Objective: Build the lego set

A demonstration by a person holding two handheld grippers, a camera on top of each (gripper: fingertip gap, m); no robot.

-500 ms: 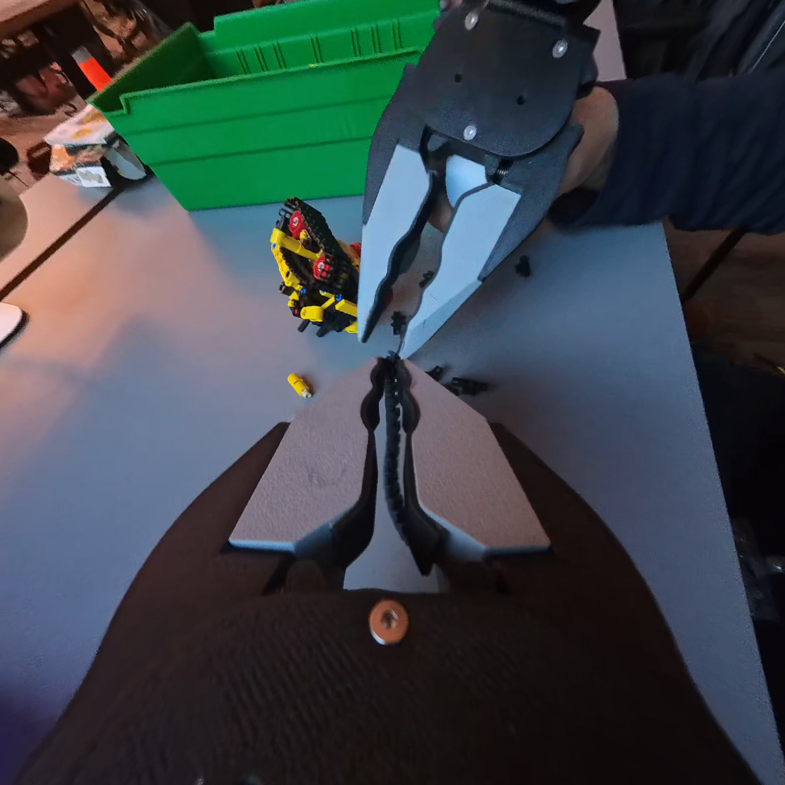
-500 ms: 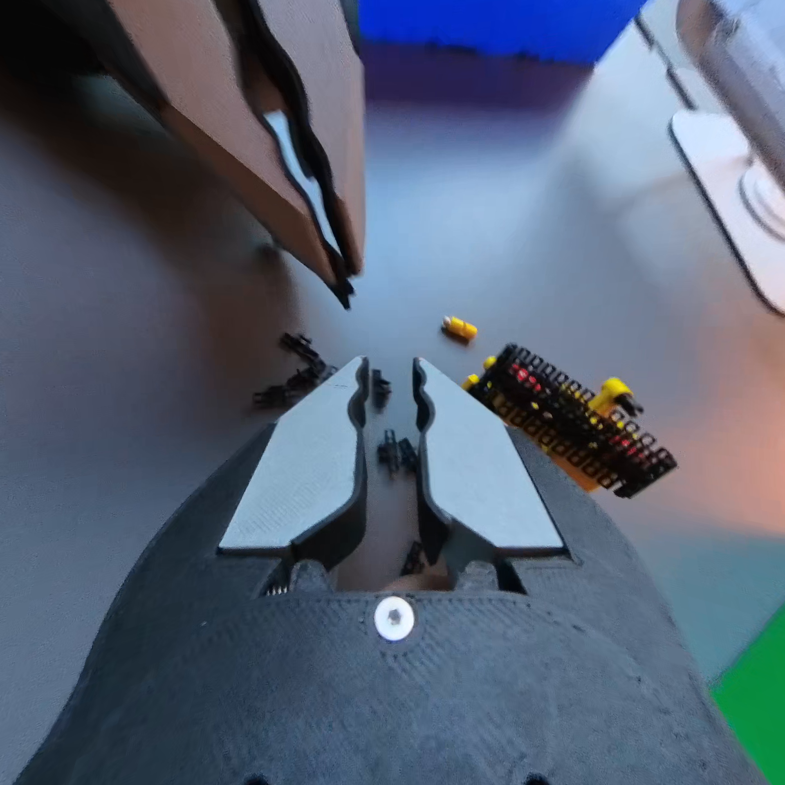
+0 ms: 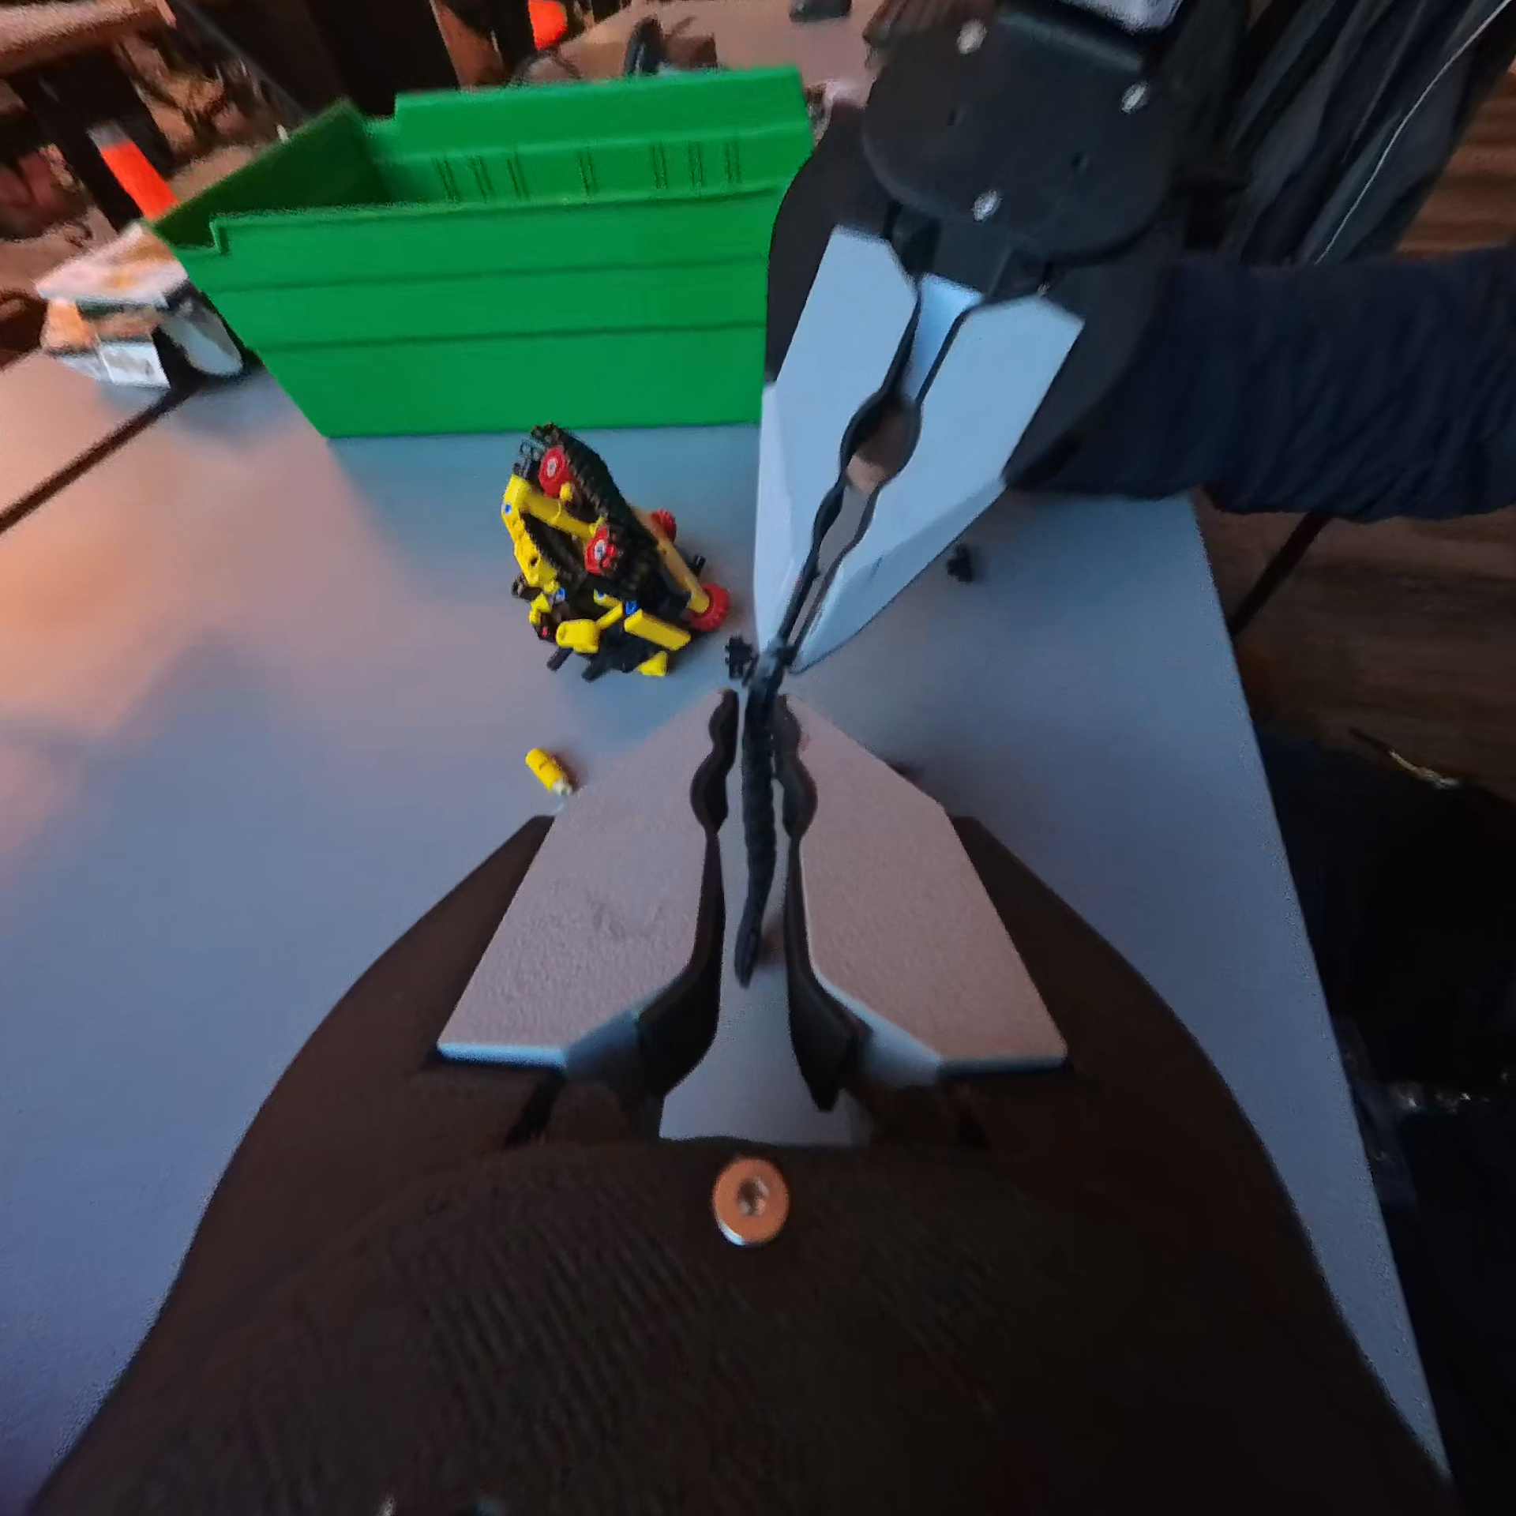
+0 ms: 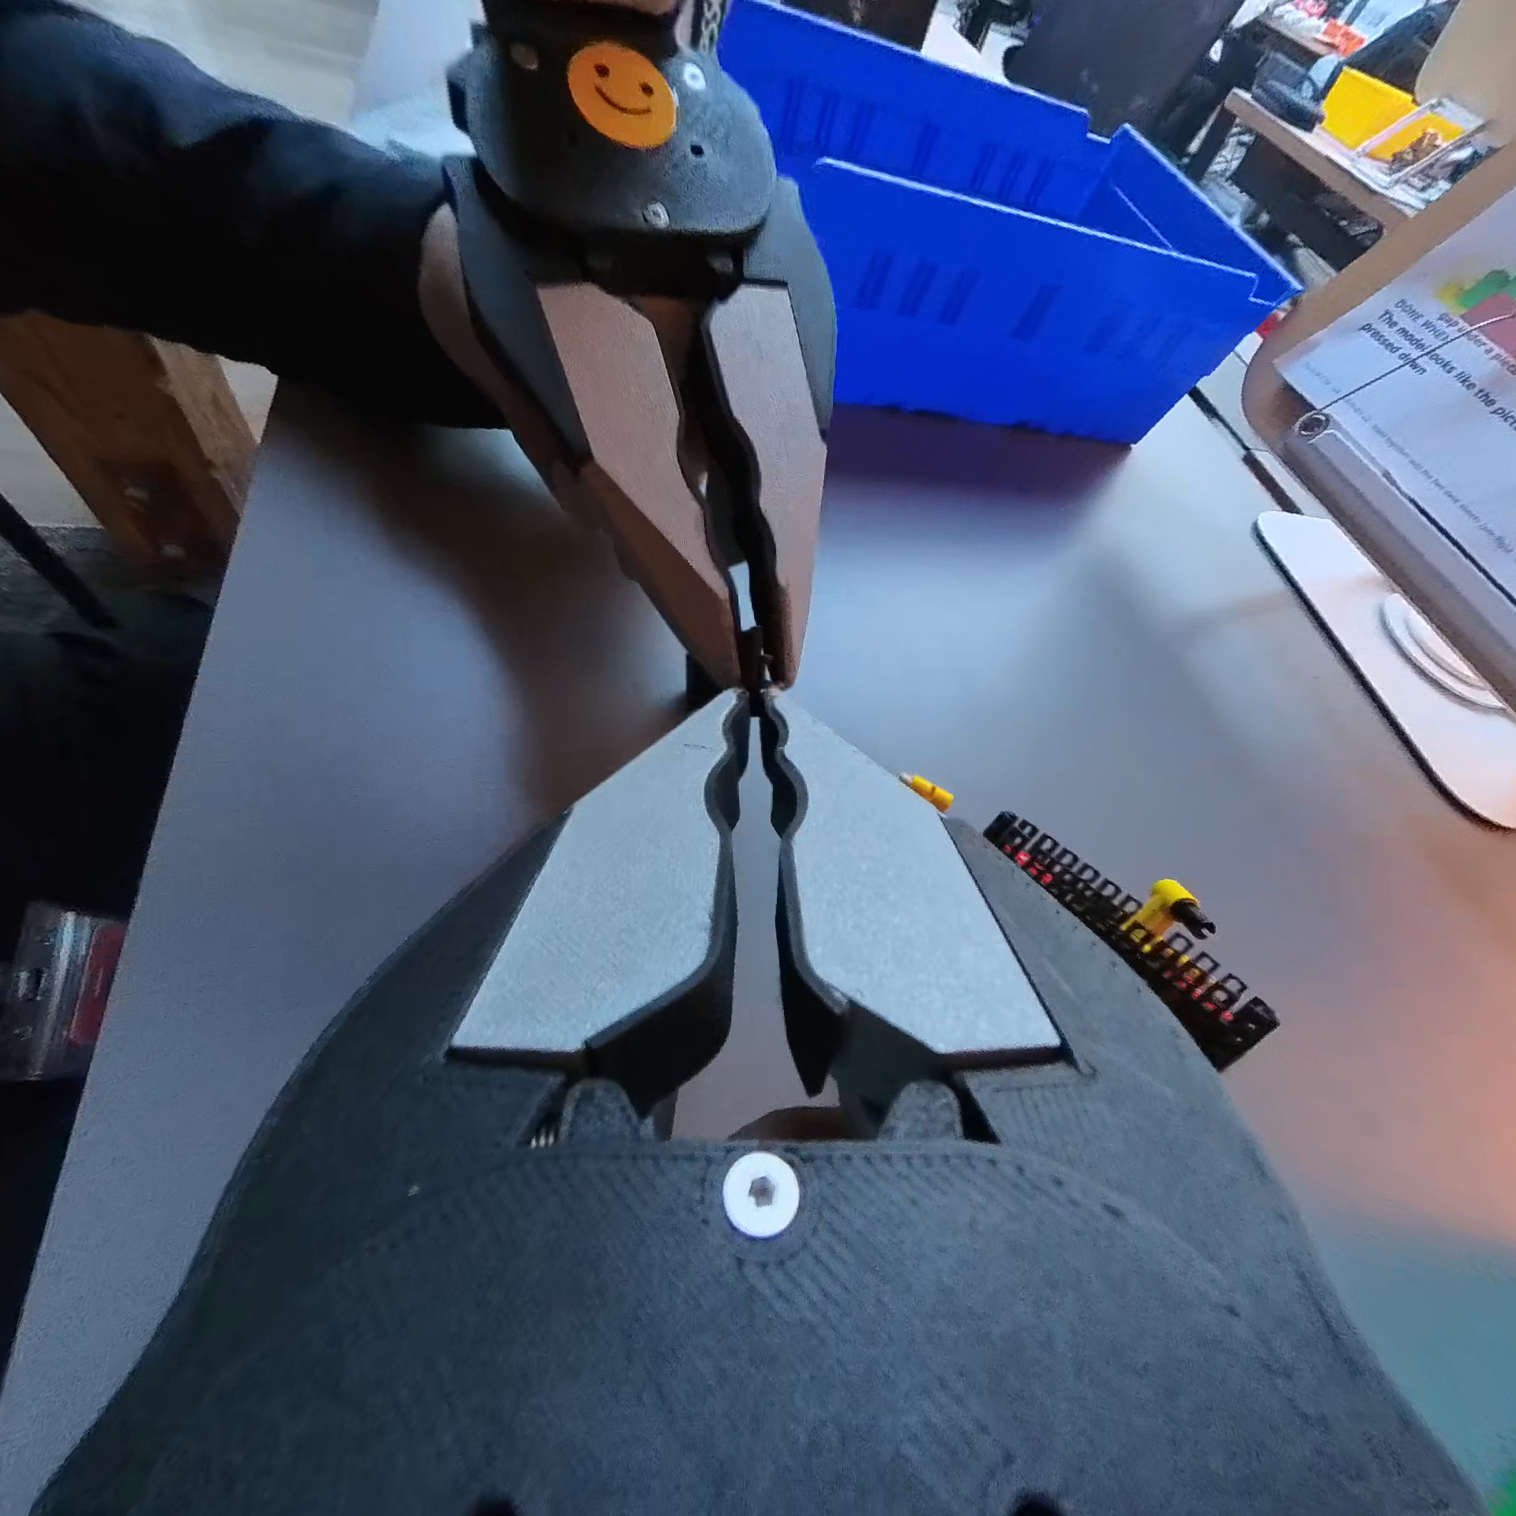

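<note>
Table (image 3: pixel 246 820): grey top that carries everything here.
Green bin (image 3: pixel 509 312): stands at the far edge in the left wrist view, behind the model.
Blue bin (image 4: pixel 1025 271): stands at the far edge in the right wrist view.
Lego model (image 3: pixel 603 566): yellow frame, black track and red wheels; stands on the table, left of both sets of tips and apart from them.
Left gripper (image 3: pixel 756 705): clenched on a black track strip (image 3: pixel 756 828), which runs back between its fingers.
Right gripper (image 4: pixel 756 697): tips pinched together, tip to tip with the left gripper at the strip's front end; whether it clamps the strip, I cannot tell.
Yellow connector (image 3: pixel 548 769): lies loose near the left gripper's left finger.
Black pins (image 3: pixel 960 564): small loose parts beside the right gripper.
</note>
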